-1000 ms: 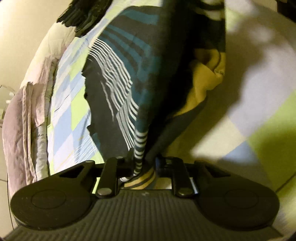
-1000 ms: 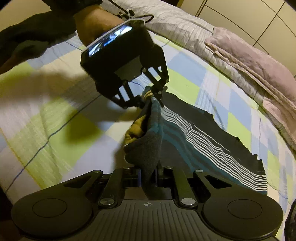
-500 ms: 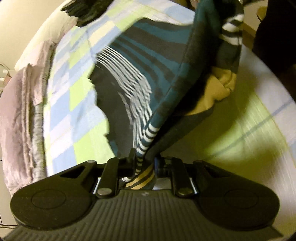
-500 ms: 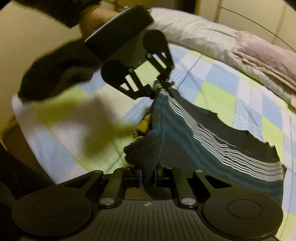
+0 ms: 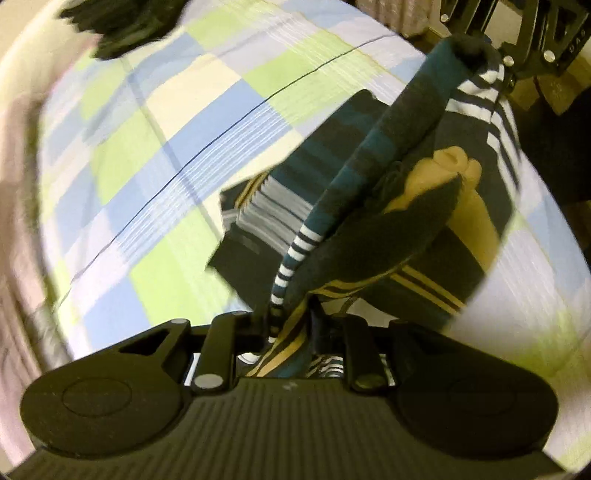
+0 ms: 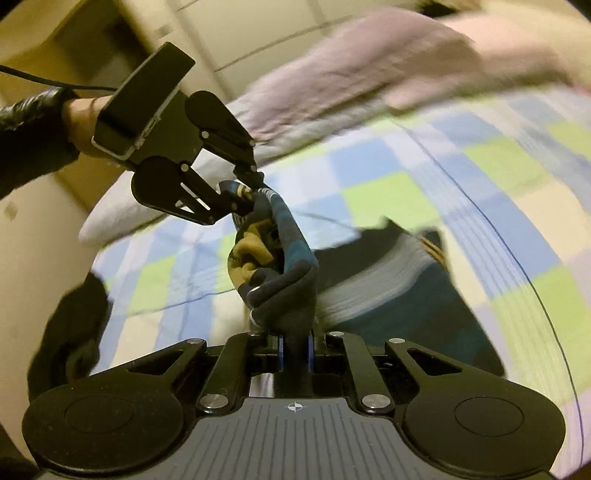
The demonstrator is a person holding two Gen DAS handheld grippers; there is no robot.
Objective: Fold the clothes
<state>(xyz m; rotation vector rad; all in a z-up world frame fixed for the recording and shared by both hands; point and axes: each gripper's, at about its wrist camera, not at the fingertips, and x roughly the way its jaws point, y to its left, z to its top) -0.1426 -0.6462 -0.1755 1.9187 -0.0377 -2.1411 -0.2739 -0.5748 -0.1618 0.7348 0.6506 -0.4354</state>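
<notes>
Two grippers share one garment. Seen from the left wrist camera, the left gripper [image 5: 286, 317] has its fingers pressed together on a bunched edge of the striped shirt [image 5: 369, 192], a dark navy and teal piece with white bands and mustard-yellow stripes. From that pinch the fabric rises as a taut ridge toward the upper right, where the right gripper [image 5: 506, 79] clamps the other end near the picture's top edge. Below the ridge the cloth sags in a dark fold with a mustard-yellow patch showing inside it. The rest of the shirt lies on the bed [image 5: 155, 155], which is covered by a checked sheet of green, blue and cream squares. A dark bundle of clothing [image 5: 122, 22] sits at the far top left, blurred.

From the right wrist camera, the right gripper [image 6: 293, 338] is closed on a thick dark fold of the striped shirt [image 6: 291, 266], the cloth filling the narrow slot between its fingers. The teal edge runs up and away to the left gripper [image 6: 245, 194], which is clamped on the shirt's striped corner; a bare wrist and a dark sleeve [image 6: 33, 140] show behind it. The shirt's lower part trails onto the bed [image 6: 498, 206] to the right, blurred. A pale pink blanket [image 6: 369, 62] lies folded along the bed's far side.
</notes>
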